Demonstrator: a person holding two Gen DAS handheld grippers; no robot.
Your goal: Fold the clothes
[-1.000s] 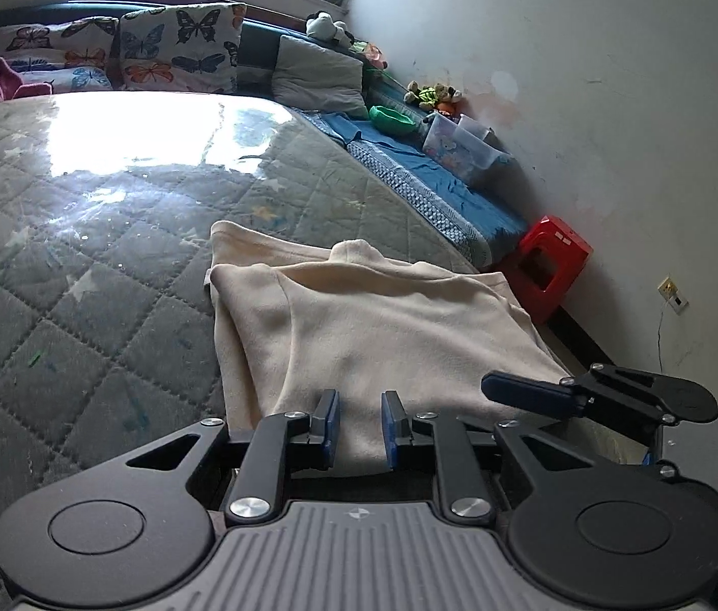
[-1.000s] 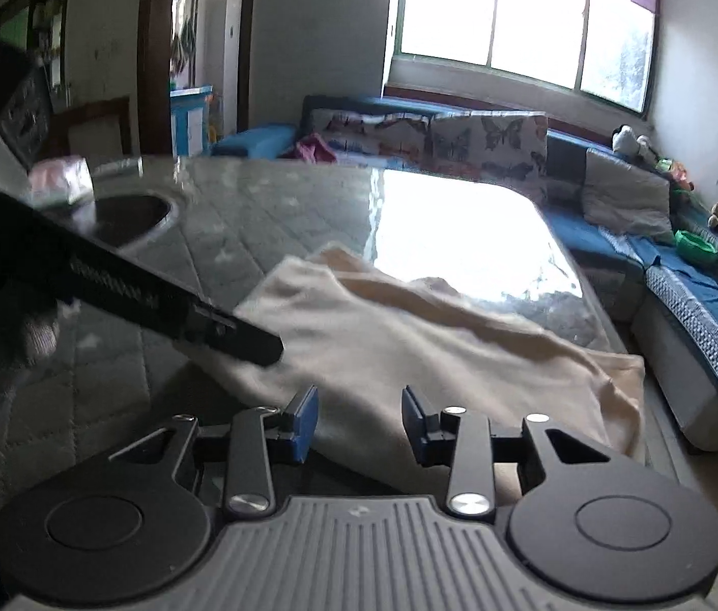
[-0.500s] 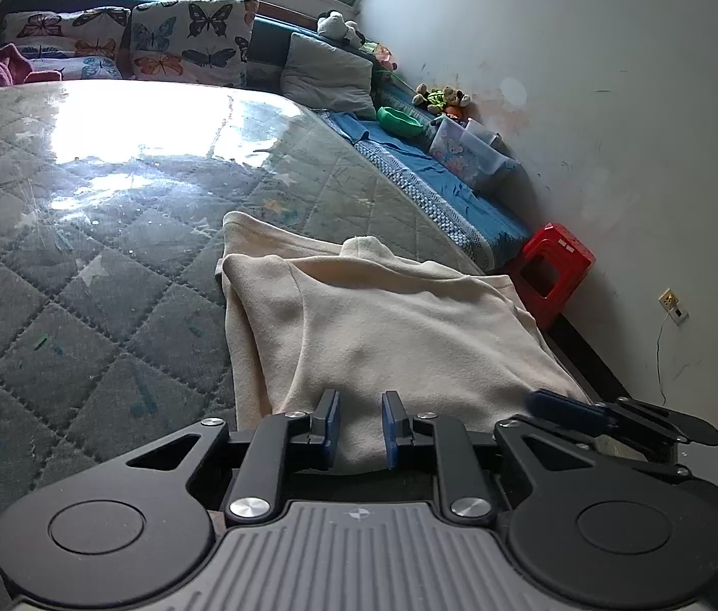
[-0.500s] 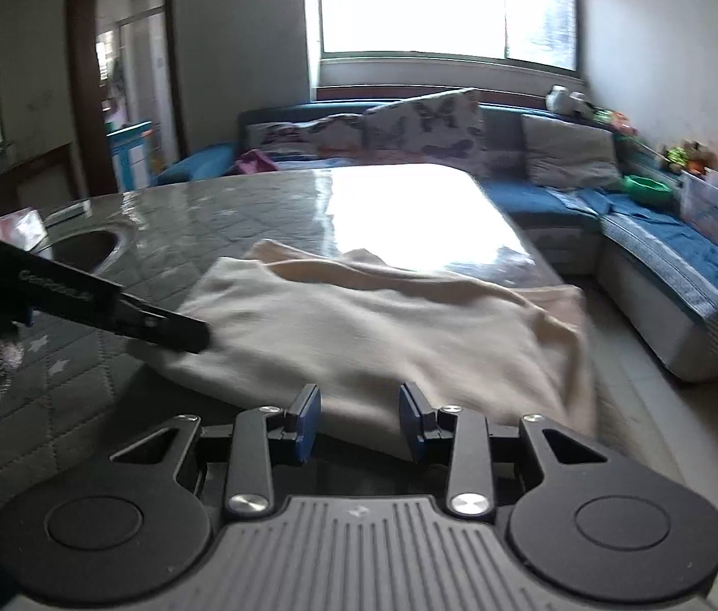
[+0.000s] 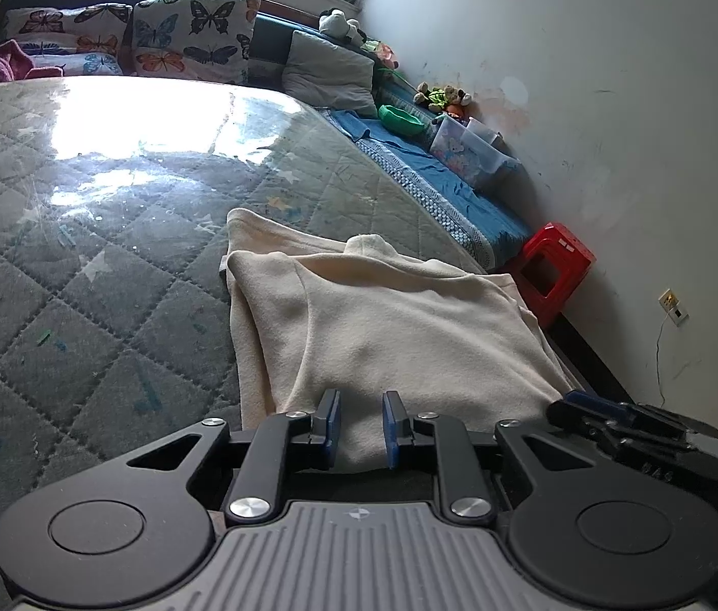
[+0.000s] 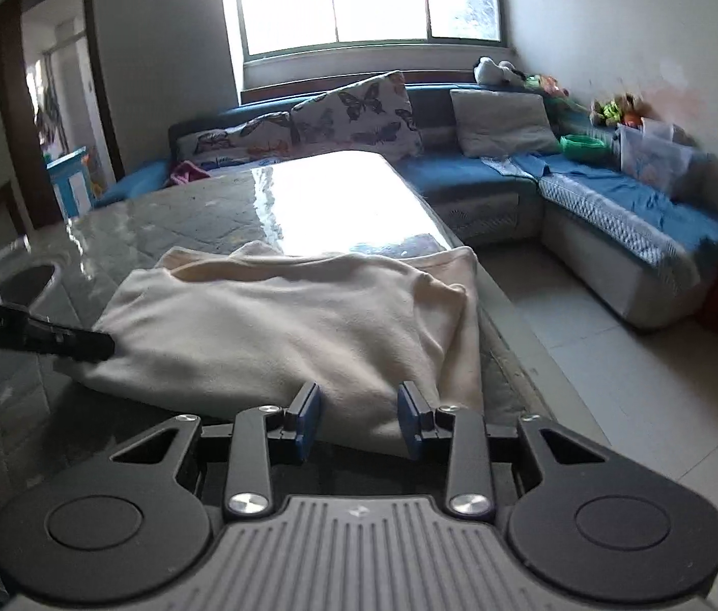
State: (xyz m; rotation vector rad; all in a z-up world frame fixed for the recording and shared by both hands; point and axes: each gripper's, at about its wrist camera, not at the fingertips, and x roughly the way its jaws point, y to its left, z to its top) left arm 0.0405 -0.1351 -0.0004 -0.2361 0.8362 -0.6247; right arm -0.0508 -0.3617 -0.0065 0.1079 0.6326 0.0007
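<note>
I've swung both hand-held grippers round to the sweater's (image 5: 409, 326) near hem; left (image 5: 361, 422) and right (image 6: 359, 420) sit apart, gripping nothing, ready to pinch.

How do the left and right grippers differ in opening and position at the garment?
The left gripper has a narrower gap between its fingers than the right gripper. The left sits at the cream garment's near hem toward the table's middle; the right sits by the table edge. Both are open, blue-padded, with cloth between the fingers.
</note>
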